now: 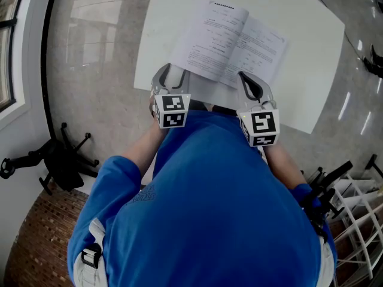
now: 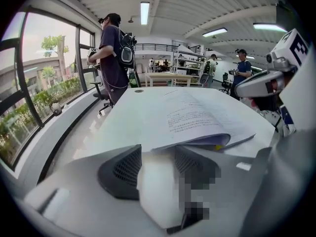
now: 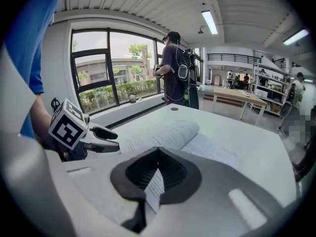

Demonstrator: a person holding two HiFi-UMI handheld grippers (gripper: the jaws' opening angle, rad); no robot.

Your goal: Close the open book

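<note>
Well, in the head view the book (image 1: 230,40) lies open and face up on the white table (image 1: 299,82), slightly askew. My left claw (image 1: 170,73) is at its near left corner and my right claw (image 1: 254,84) at the near edge of the right-hand half. In the left gripper view my left claw (image 2: 158,152) stands wide apart. The dark pads (image 2: 121,174) sit either side of a pale band of paper, and I do not see them pressing on it, so I count that claw as holding nothing. Beyond it the left half of the book (image 2: 197,117) arches up off the table in a soft curve, a thin stack of leaves with a limp cover edge showing under it. In the right gripper view my right claw (image 3: 157,154) is closed, tips meeting, with a single printed page (image 3: 154,187) pinched between the pads. The rest of the book (image 3: 168,135) is spread out just ahead. I judge this a light, floppy paperback: the leaves bend rather than swing as a board, one sheet would crease or tear if tugged, and the whole thing could slide on the smooth table. The safer hold, I think, is the outer edge of a whole half, cover included, folded over toward the spine while my other claw steadies the opposite side.
</note>
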